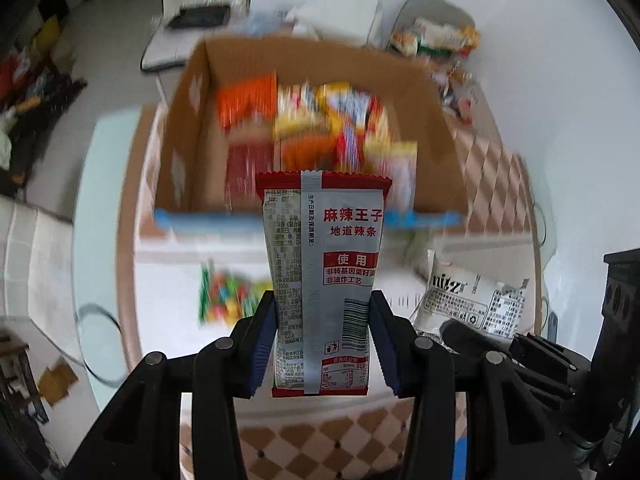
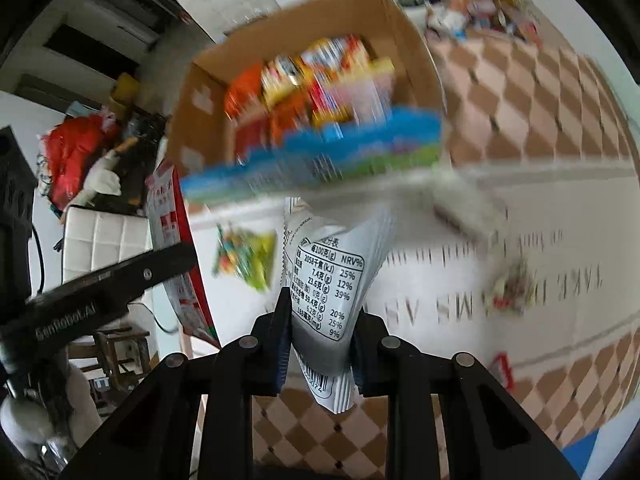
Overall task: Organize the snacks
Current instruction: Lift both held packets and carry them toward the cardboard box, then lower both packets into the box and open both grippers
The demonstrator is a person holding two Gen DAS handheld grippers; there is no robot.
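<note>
My left gripper is shut on a red-and-grey spicy-strip packet, held upright above the table. My right gripper is shut on a white packet with a nutrition table; that white packet also shows at the lower right of the left wrist view. Beyond both stands an open cardboard box with a blue front edge, holding several bright snack packets. A colourful candy packet lies on the white mat before the box.
More snacks are piled at the table's far right. A small wrapped item lies on the mat. The checkered tablecloth runs right of the box. A white chair and floor clutter are at the left.
</note>
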